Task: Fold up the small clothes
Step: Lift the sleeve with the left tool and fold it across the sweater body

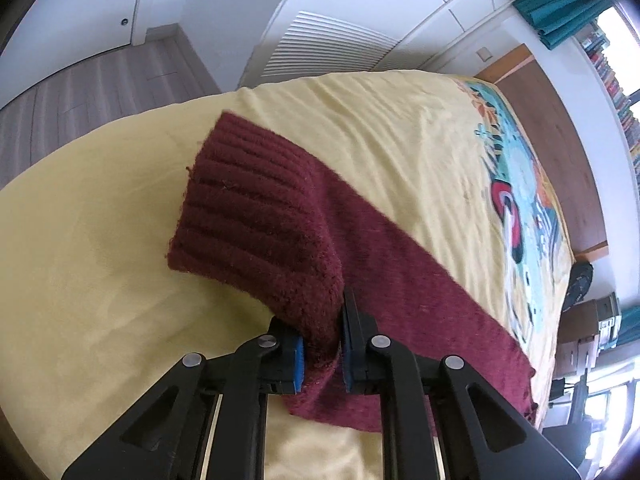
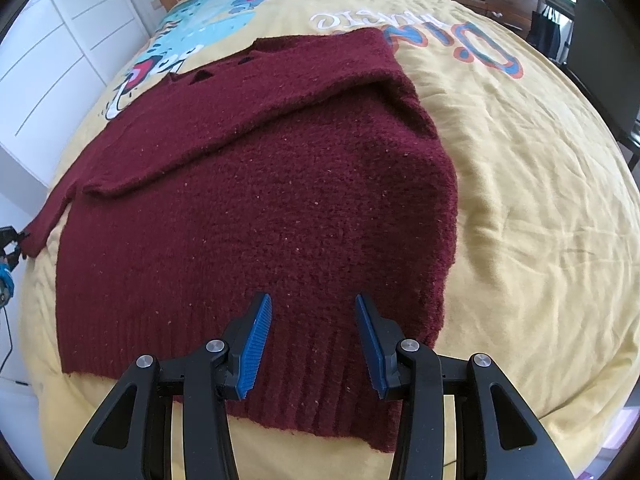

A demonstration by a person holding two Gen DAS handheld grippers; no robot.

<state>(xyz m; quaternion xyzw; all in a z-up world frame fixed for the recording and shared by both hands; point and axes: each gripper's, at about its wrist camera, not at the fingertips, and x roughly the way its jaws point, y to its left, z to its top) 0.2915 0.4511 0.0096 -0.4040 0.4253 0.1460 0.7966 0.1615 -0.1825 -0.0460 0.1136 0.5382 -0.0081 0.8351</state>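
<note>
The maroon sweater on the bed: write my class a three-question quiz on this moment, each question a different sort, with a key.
1. True or false: the left gripper is shut on the sweater sleeve.
2. What hangs under the right gripper? A) the sweater's ribbed hem B) a sock C) a pillow
3. Fill in: the maroon sweater lies on a ______ bedspread.

Key: 1 true, its pads pinch the cuff end. 2 A, jaws open above it. 3 yellow.
</note>
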